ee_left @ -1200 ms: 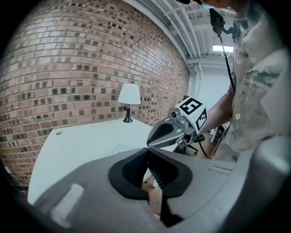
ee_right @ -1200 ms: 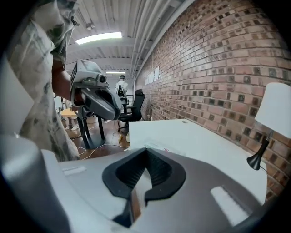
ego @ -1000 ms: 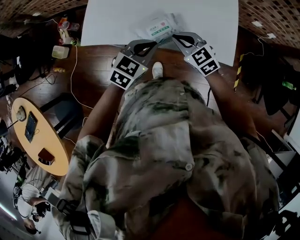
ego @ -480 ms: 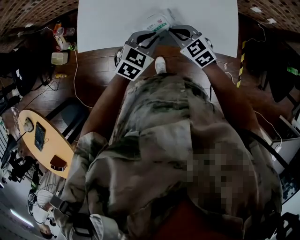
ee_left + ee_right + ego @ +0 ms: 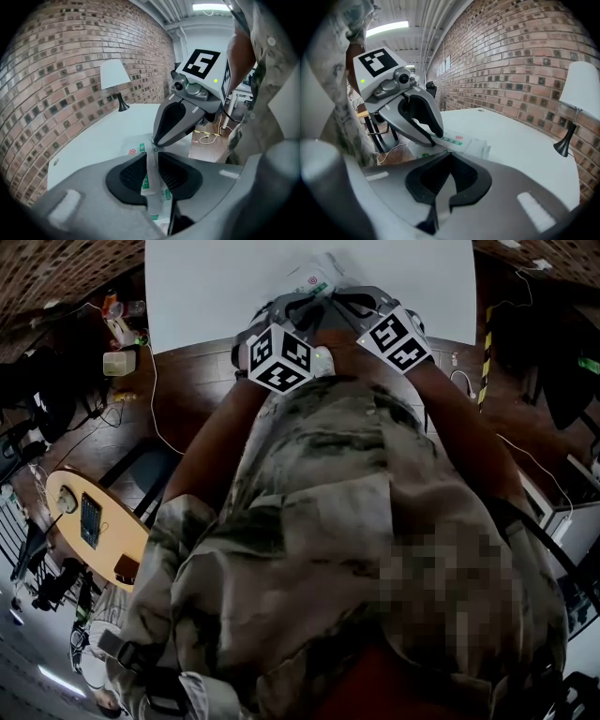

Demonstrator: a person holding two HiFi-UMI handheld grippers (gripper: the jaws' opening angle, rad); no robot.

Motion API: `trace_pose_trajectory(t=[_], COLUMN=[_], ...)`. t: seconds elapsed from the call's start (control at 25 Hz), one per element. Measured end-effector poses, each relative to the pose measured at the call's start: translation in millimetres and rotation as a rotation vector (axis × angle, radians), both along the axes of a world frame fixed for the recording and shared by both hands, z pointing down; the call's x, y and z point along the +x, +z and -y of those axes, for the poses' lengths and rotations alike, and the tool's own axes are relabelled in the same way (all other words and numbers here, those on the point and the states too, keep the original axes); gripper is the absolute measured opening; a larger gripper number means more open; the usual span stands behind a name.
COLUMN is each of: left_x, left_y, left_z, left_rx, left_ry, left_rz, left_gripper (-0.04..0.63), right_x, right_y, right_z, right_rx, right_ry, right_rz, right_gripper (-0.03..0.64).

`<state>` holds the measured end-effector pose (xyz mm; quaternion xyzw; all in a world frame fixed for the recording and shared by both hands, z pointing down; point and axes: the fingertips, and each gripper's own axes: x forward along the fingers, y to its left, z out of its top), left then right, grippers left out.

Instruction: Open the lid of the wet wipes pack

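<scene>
Left gripper [image 5: 152,163], right gripper [image 5: 445,183] both pinched on wet wipes pack [image 5: 465,141]; opposing pull risks tearing it, losing grip.

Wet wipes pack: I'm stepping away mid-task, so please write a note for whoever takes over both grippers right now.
Left gripper: shut on a green-printed edge of the wet wipes pack.
Right gripper: shut on a thin pale strip, probably the pack's film or lid tab; I cannot tell which.
Pack: at the near edge of the white table, between both grippers.
Done: both grips made.
Left: no opened lid shows; it probably needs peeling back.
</scene>
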<state>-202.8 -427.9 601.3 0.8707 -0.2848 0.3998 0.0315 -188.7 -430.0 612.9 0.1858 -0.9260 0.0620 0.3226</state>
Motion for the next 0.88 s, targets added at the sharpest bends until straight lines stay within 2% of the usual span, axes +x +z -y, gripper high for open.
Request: trace_pose_trajectory(t=[0.28, 0.56, 0.88], left_x=[1.0, 2.0, -0.5], left_y=[4.6, 1.9, 1.8], left_z=[2.8, 5.1, 6.7], left_rx=[-0.008, -0.056, -0.123], left_ry=[0.0, -0.024, -0.056], left_rz=[0.066, 0.042, -0.02], left_gripper=[0.08, 0.054, 0.029], right_x=[4.5, 2.5, 0.6], right_y=[4.7, -1.1, 1.5], right_z=[-3.2, -0.4, 2.3], right_rx=[-0.018, -0.005, -0.019], right_ry=[0.0, -0.017, -0.016], right_rz=[-0.014, 0.004, 0.009], right_gripper=[0.006, 0.006, 0.006])
